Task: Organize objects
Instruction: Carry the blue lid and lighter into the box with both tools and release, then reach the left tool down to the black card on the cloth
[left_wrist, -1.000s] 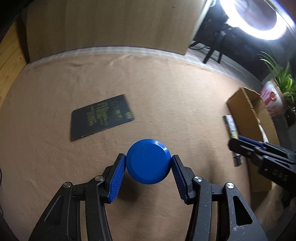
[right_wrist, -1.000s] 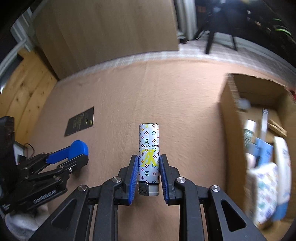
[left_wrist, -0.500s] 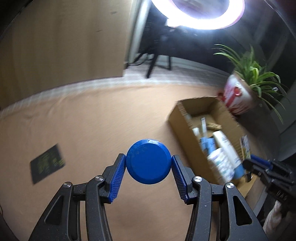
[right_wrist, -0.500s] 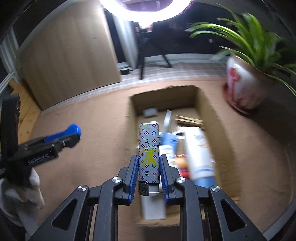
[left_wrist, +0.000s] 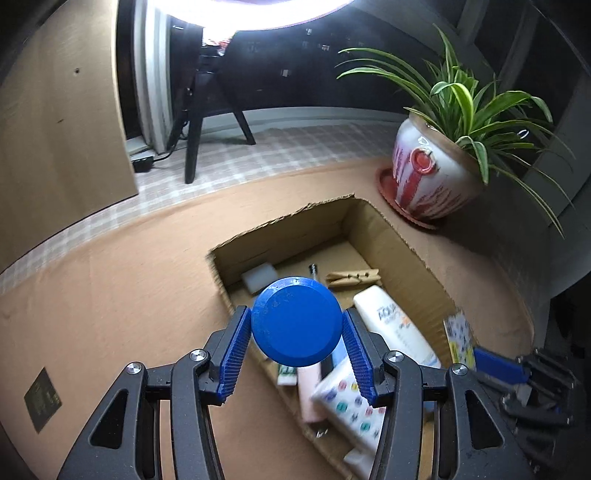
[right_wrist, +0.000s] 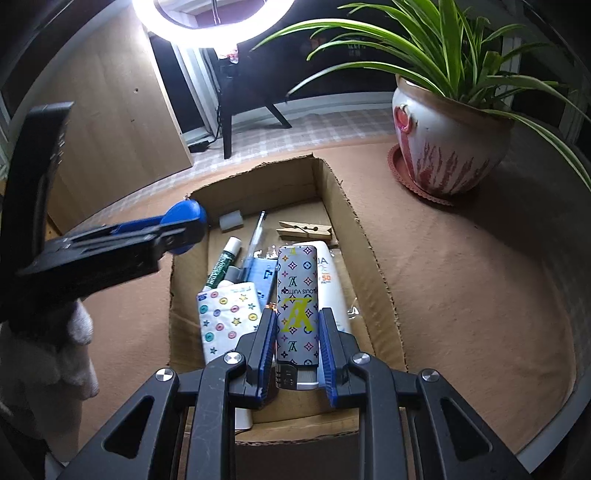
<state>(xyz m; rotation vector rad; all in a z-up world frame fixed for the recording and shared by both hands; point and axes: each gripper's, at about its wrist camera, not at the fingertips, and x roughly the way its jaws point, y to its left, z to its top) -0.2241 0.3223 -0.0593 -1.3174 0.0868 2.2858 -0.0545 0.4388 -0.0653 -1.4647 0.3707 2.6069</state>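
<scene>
Two grips showing. Left gripper (left_wrist: 296, 345) clamping a round blue plastic lid (left_wrist: 296, 325) between its blue ribbed pads. Right gripper (right_wrist: 297, 345) pinching a white monogram-printed lighter (right_wrist: 297, 306), standing upright. Both hanging over an open brown cardboard box (right_wrist: 373, 258), crowded with a white sunscreen tube (left_wrist: 397, 332) and a wooden clothespin (right_wrist: 304, 229) beyond the fingertips.

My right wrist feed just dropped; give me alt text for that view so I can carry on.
The right gripper holds a patterned lighter upright over an open cardboard box of toiletries. The left gripper, holding a blue disc, hangs over the box's left edge; a potted plant stands beyond.
</scene>
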